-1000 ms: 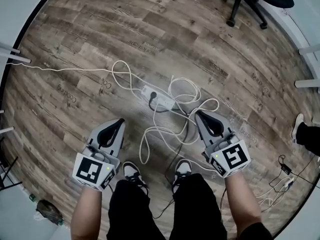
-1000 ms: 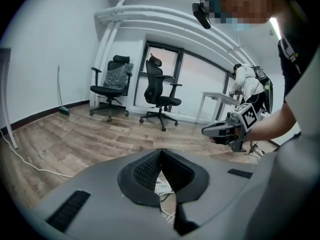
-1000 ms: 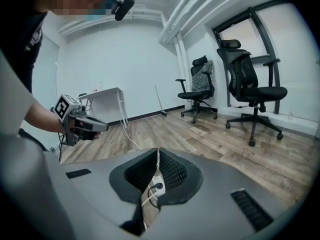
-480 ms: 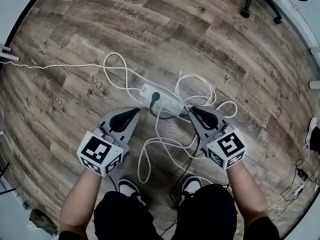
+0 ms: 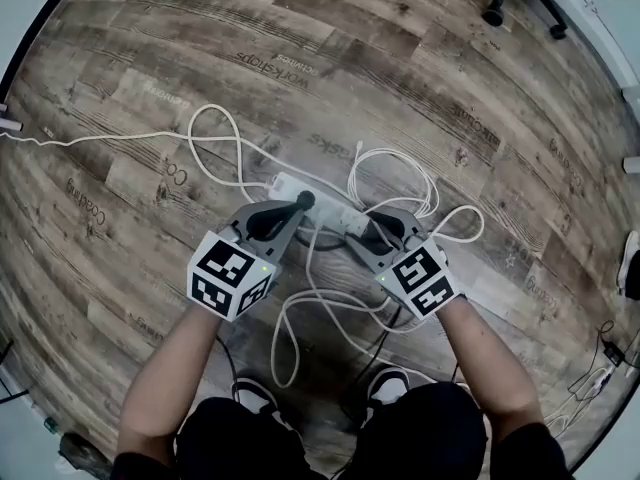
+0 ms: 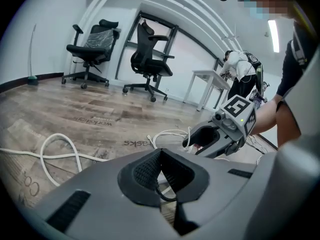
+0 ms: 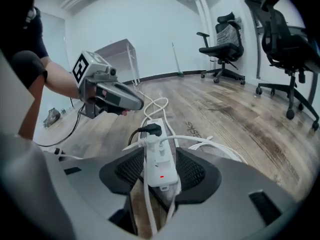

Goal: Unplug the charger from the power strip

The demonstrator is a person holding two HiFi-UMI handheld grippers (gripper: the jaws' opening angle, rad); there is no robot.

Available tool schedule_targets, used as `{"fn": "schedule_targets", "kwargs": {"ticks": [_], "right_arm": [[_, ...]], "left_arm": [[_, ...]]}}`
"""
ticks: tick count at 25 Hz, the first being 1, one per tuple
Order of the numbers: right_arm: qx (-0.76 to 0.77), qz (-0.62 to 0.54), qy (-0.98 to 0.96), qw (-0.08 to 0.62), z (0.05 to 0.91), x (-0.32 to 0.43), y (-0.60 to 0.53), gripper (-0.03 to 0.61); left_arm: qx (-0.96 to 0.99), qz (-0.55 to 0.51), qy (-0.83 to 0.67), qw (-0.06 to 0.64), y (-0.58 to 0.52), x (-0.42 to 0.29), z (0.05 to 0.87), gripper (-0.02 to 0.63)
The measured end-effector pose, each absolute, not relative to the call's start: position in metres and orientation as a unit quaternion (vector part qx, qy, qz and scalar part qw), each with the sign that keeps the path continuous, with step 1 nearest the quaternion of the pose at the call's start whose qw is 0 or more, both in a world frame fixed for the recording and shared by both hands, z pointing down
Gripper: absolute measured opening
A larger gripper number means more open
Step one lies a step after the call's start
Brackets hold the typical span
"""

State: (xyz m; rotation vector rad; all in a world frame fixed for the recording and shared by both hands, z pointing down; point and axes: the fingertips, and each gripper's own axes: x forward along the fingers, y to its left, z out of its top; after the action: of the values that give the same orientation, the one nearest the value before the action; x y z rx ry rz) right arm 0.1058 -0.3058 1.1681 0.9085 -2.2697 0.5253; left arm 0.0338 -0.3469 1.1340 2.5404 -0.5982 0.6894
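A white power strip (image 5: 322, 204) lies on the wood floor with a black plug (image 5: 305, 199) and a black cable in its near socket. My left gripper (image 5: 292, 208) is shut, its tip just beside that black plug. In the left gripper view its pads (image 6: 150, 170) meet at the tip with nothing held. My right gripper (image 5: 375, 226) has just been opening. Its jaws stand open on either side of the strip's switch end (image 7: 160, 170), not pressing it. The black plug (image 7: 152, 130) sits farther along the strip, with the left gripper (image 7: 112, 96) above it.
Loops of white cable (image 5: 225, 143) spread round the strip. My shoes (image 5: 255, 393) are close behind the grippers. Black office chairs (image 6: 95, 39) and a white desk (image 6: 210, 81) stand farther off. A chair base (image 5: 500, 8) is at the top right.
Both grippers have come down and forward to the power strip. The left tip now sits at the black plug, and the right jaws now flank the strip's end.
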Motion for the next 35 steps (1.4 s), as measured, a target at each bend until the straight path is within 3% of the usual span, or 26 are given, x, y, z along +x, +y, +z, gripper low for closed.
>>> {"fn": "schedule_targets", "kwargs": {"ticks": [12, 18, 24, 30, 35], "right_arm": [[0.296, 0.187, -0.861, 0.368, 1.206, 0.092, -0.319, 0.192], [0.290, 0.165, -0.865, 0.375, 1.212, 0.093, -0.320, 0.112], [0.293, 0.156, -0.860, 0.387, 1.213, 0.093, -0.321, 0.106], [0.295, 0.157, -0.859, 0.388, 1.210, 0.094, -0.321, 0.106], [0.311, 0.153, -0.872, 0.346, 1.176, 0.087, -0.340, 0.106]], "left_arm": [[0.902, 0.276, -0.218, 0.250, -0.355, 0.043, 1.187, 0.018], [0.898, 0.276, -0.222, 0.262, -0.355, 0.045, 1.188, 0.018], [0.894, 0.294, -0.219, 0.258, -0.357, 0.045, 1.190, 0.018], [0.886, 0.299, -0.220, 0.279, -0.358, 0.045, 1.190, 0.018], [0.884, 0.297, -0.220, 0.285, -0.359, 0.043, 1.191, 0.018]]}}
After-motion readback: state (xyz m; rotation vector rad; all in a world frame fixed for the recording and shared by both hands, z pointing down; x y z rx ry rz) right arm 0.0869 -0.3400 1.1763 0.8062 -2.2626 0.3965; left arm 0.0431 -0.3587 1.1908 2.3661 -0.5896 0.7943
